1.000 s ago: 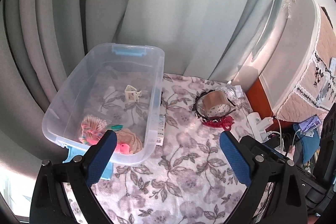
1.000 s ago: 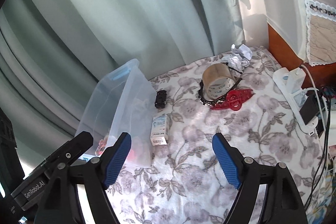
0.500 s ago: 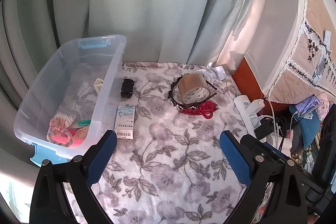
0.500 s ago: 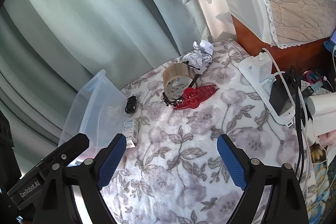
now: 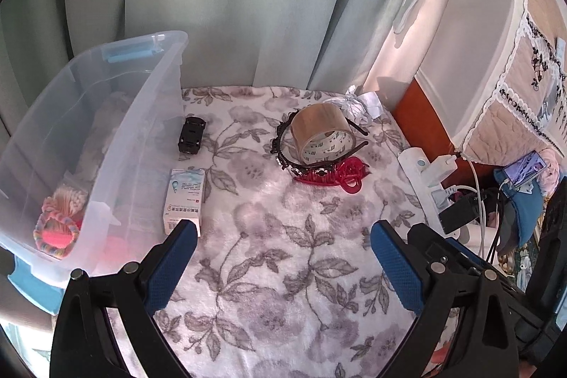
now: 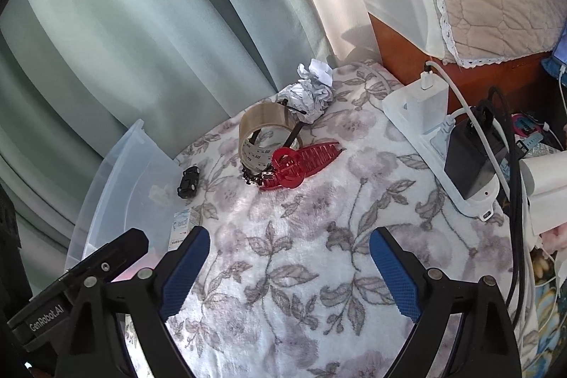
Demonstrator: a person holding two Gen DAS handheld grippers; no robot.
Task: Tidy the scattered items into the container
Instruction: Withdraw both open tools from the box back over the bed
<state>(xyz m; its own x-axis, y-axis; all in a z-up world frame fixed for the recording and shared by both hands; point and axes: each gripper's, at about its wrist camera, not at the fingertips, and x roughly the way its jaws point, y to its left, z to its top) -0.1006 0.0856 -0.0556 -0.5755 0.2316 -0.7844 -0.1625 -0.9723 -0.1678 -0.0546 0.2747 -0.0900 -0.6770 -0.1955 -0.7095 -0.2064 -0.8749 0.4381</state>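
Note:
A clear plastic bin (image 5: 149,116) stands at the left on the floral blanket, with hair ties (image 5: 56,229) inside. Beside it lie a small white box (image 5: 184,197) and a black clip (image 5: 191,134). Further right sit a brown tape roll (image 5: 320,130) inside a black headband (image 5: 283,154), a red hair claw (image 5: 333,178) and crumpled paper (image 5: 358,103). My left gripper (image 5: 283,268) is open and empty, above the blanket near the box. My right gripper (image 6: 288,268) is open and empty, short of the red claw (image 6: 297,162), tape (image 6: 264,133) and bin (image 6: 124,186).
A white power strip (image 6: 436,144) with plugs and cables lies along the blanket's right edge. A wooden cabinet with a lace cover (image 6: 478,6) stands at the back right. Green curtains (image 5: 230,6) hang close behind the blanket. A phone (image 5: 524,167) lies at far right.
Both grippers have swung right, away from the bin, so the tape, headband and red claw now sit nearer the middle of both views. Both stay open and empty.

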